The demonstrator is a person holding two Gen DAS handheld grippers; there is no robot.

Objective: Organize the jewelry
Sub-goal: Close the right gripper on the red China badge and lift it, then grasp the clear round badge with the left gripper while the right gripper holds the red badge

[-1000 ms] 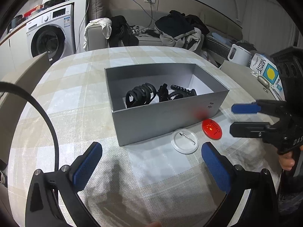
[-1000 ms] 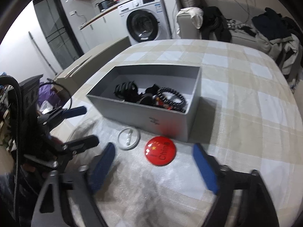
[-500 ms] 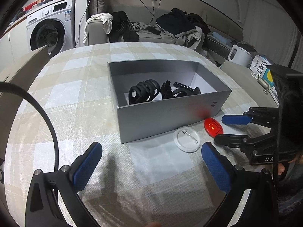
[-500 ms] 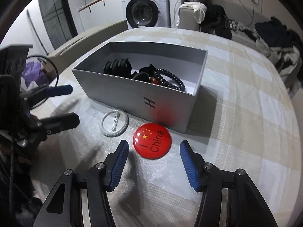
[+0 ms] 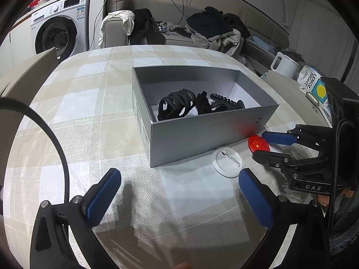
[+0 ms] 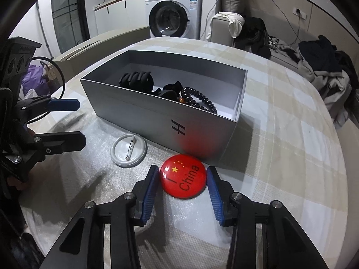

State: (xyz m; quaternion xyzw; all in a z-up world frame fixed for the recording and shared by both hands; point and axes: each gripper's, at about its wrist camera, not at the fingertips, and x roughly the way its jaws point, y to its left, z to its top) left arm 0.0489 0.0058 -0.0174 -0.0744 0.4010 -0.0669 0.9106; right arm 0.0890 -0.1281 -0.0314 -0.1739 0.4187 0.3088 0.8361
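A red round badge (image 6: 182,182) marked "China" lies on the checked tablecloth, just in front of the grey box (image 6: 157,121). My right gripper (image 6: 182,180) is low on the table with its blue fingers on either side of the badge, very near its edges, still slightly apart. The badge also shows in the left wrist view (image 5: 258,145), between the right gripper's fingers (image 5: 277,137). A white badge (image 6: 128,146) lies face down, pin up, to the left. My left gripper (image 5: 179,192) is open and empty, back from the box (image 5: 202,134). The box holds black hair claws (image 5: 175,106) and a beaded bracelet (image 6: 199,99).
The round table's edge runs close behind the box. A white kettle (image 5: 285,65) and a carton (image 5: 313,84) stand on a side surface to the right. A washing machine (image 6: 175,15) and a sofa with clothes (image 5: 213,31) lie beyond the table.
My right gripper has moved forward and down to the red badge, and its fingers have narrowed around it. The left gripper has stayed open and nearly still.
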